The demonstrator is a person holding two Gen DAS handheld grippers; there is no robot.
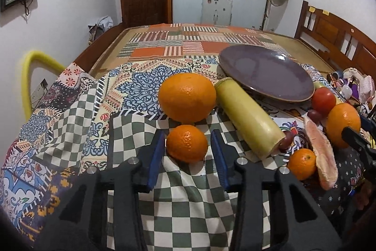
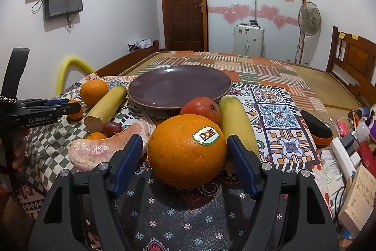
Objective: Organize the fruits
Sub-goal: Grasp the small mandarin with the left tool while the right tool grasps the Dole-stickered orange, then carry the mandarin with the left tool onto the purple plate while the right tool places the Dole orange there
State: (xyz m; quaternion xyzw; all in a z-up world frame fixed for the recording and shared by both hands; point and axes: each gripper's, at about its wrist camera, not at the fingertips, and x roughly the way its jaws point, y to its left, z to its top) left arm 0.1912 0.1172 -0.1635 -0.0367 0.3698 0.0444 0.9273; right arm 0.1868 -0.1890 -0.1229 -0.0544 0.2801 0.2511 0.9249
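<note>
I have both tools down among the fruit, each lined up on its own orange. My left gripper (image 1: 187, 147) has its fingers spread wide either side of the small orange (image 1: 187, 144), with gaps showing on both sides, so it holds nothing yet. That orange sits on the checked cloth (image 1: 178, 199), just in front of a bigger orange (image 1: 187, 97). My right gripper (image 2: 185, 157) is likewise wide open around the large stickered orange (image 2: 188, 149); whether the blue pads touch its skin I cannot tell, but I judge it not gripped. The purple plate (image 2: 164, 86) stands empty behind the fruit, and I take it as the place to gather everything. The cut banana piece (image 1: 249, 119), the tomato (image 2: 202, 107) and the pomelo segment (image 2: 105, 147) lie scattered close around it, on what looks like a bed.
</note>
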